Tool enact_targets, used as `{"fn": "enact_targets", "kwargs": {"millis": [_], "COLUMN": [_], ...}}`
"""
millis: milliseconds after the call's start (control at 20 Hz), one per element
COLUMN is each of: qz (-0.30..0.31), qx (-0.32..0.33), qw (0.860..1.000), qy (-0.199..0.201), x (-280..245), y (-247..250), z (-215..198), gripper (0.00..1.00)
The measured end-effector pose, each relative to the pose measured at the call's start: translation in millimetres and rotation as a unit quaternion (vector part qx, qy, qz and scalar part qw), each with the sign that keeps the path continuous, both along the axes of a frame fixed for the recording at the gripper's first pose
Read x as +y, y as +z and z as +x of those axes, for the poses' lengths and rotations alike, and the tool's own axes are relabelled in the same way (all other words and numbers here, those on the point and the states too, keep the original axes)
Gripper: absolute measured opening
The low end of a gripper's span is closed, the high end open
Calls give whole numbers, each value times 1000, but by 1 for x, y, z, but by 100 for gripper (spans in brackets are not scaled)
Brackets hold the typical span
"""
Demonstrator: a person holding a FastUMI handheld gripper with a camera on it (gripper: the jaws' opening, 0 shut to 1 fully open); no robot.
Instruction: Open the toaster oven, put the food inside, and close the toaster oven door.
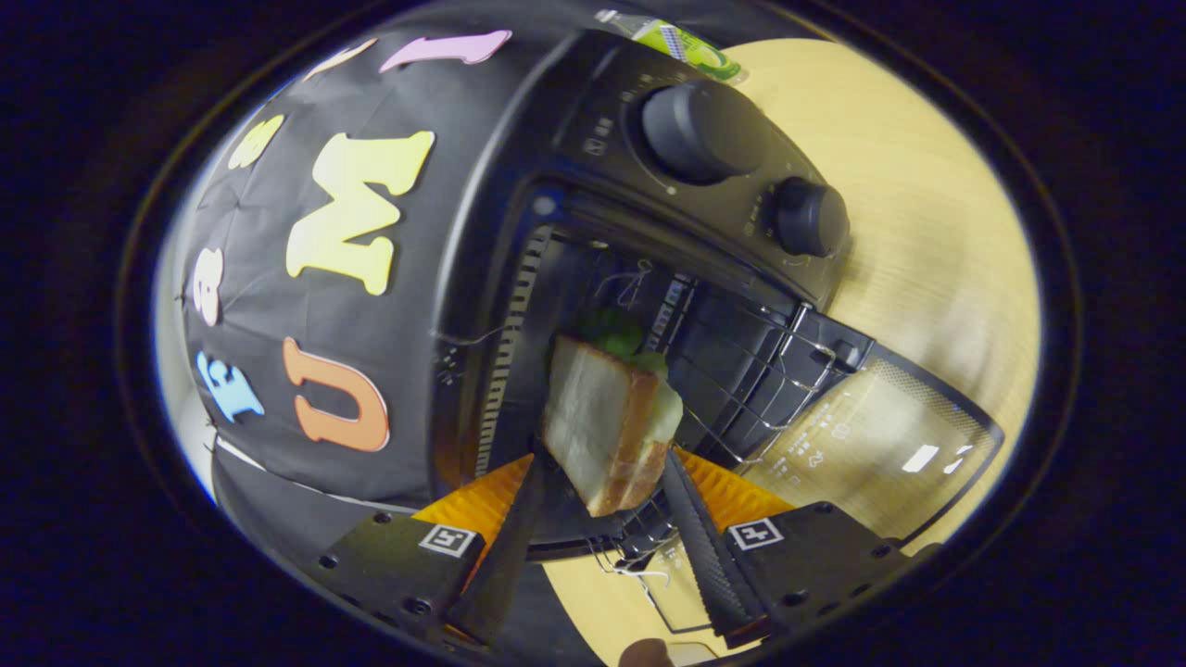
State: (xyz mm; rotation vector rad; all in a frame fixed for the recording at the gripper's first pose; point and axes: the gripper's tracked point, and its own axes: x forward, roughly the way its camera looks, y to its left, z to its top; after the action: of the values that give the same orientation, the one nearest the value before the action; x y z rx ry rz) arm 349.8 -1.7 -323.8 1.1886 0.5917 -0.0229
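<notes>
Gripping sandwich [607, 421] between tool [600, 482] fingers, inside open toaster oven [649, 185].

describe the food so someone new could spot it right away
Start at the black toaster oven, door open. In its mouth, over the wire rack, the tool grips a sandwich: pale bread slices, brown crust, green filling, the only food there.

A pale wood-grain surface [927, 213] carries a black toaster oven [649, 185], whose glass door [880, 445] lies folded down open over the wood. Behind the oven, a green packet [690, 44] rests on the surface.
</notes>
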Motion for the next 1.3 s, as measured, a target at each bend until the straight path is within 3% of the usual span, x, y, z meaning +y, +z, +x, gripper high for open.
{"fn": "enact_targets", "kwargs": {"millis": [250, 450, 700, 850, 1300], "qz": [-55, -161, -326, -400, -456], "qx": [23, 26, -4, -19, 27], "qw": [997, 982, 930, 897, 863], "qy": [45, 92, 168, 185, 216], "x": [16, 19, 15, 10, 16], "y": [10, 29, 65, 68, -24], "z": [-33, -74, -122, -148, -203], "gripper": [87, 91, 98, 99, 100]}}
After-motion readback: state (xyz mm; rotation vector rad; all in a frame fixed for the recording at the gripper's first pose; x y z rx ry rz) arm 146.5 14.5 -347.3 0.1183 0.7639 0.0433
